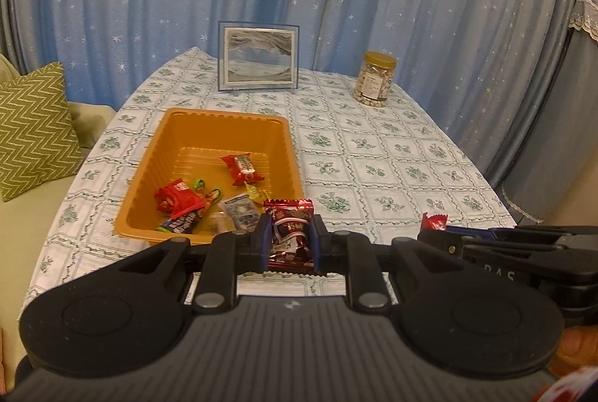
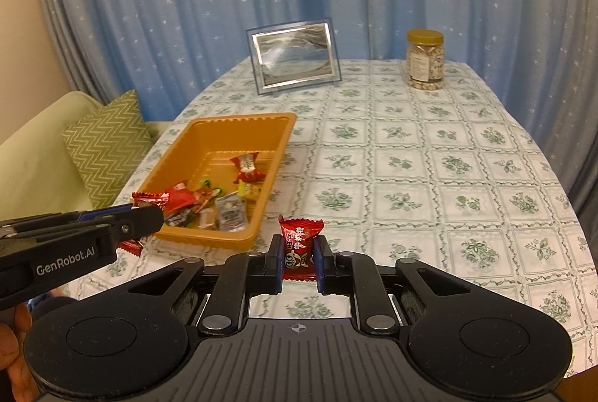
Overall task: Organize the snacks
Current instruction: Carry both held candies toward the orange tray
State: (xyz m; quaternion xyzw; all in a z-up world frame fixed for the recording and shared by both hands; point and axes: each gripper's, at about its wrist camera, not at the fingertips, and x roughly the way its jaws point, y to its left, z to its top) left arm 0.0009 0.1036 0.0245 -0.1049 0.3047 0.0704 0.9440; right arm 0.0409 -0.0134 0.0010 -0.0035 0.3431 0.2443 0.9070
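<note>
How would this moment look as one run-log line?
left gripper: shut on dark-red foil candy | right gripper: shut on red candy | orange plastic tray: part-filled

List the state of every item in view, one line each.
Left gripper: shut on dark red snack packet.
Right gripper: shut on red candy packet.
Orange tray: partly filled with wrapped snacks.
Jar: upright, lid on.
Picture frame: standing.

Clothed table [image 2: 429, 177]: tray [image 2: 209, 241], frame [image 2: 293, 56], jar [image 2: 425, 60].
</note>
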